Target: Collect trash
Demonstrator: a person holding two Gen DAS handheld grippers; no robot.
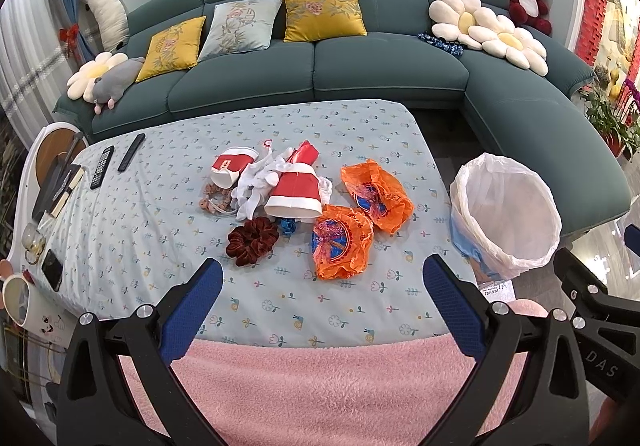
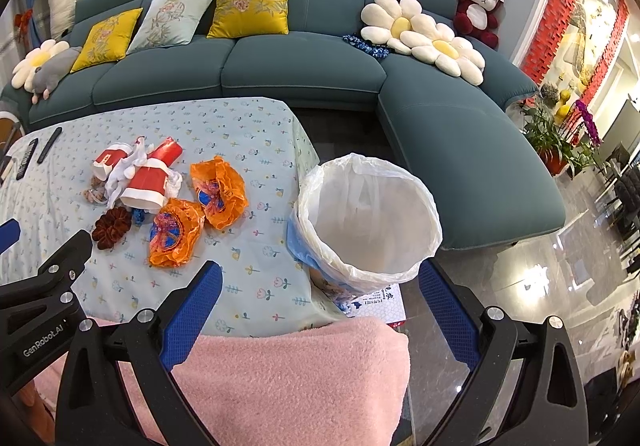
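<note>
Two crumpled orange plastic bags lie on the floral-clothed table. Behind them are two red-and-white paper cups, white crumpled tissue, a red wrapper, a maroon scrunchie and a small blue item. A bin lined with a white bag stands at the table's right edge. My left gripper is open and empty above the table's near edge. My right gripper is open and empty, near the bin.
A teal sofa with cushions and plush toys runs behind the table. Two remotes, books, a phone and mugs sit at the left. A pink fleece blanket lies in front. Potted plants stand on the glossy floor at right.
</note>
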